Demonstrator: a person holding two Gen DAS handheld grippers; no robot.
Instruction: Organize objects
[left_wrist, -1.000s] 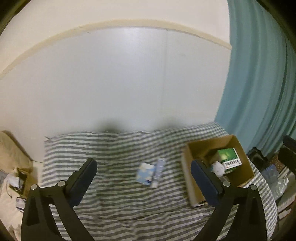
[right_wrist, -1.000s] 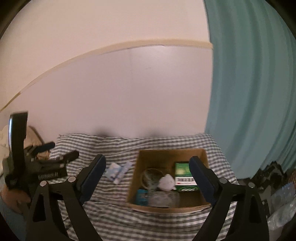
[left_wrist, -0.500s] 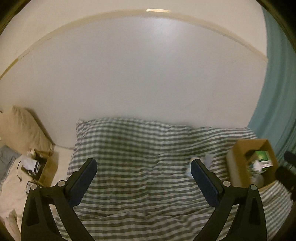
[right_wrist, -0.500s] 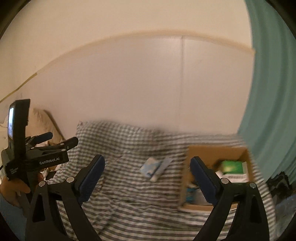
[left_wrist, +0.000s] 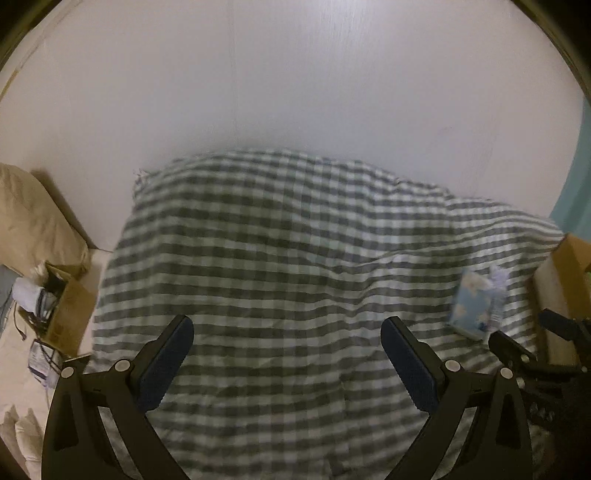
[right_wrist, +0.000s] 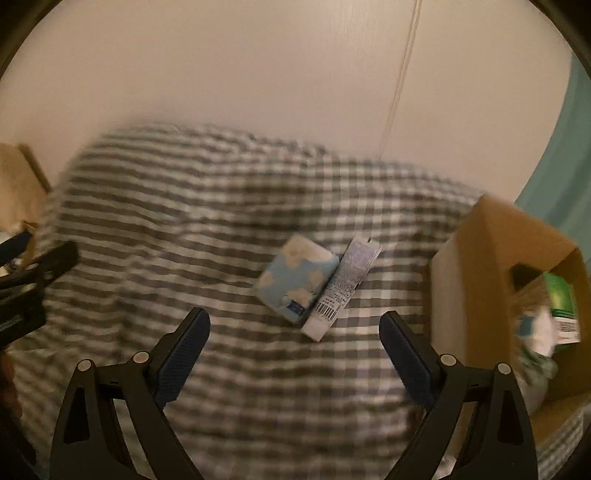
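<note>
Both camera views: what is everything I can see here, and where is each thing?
Blanket: one, grey and white check, spread over the bed.
Tissue pack: one, blue with white clouds, on the blanket, middle.
Tube: one, white with a barcode, lying against the pack's right side.
Box: one, brown cardboard, open, on the blanket at right.
Green carton: one, inside the box, with other blurred items.
Small box: one, brown, holding cables, left of the bed.
Pillow: one, beige, far left.
Curtain: one, teal, right edge.
Wall: white, behind the bed.
Left gripper: black, blue pads, jaws open, empty.
Right gripper: same, jaws open, empty.
</note>
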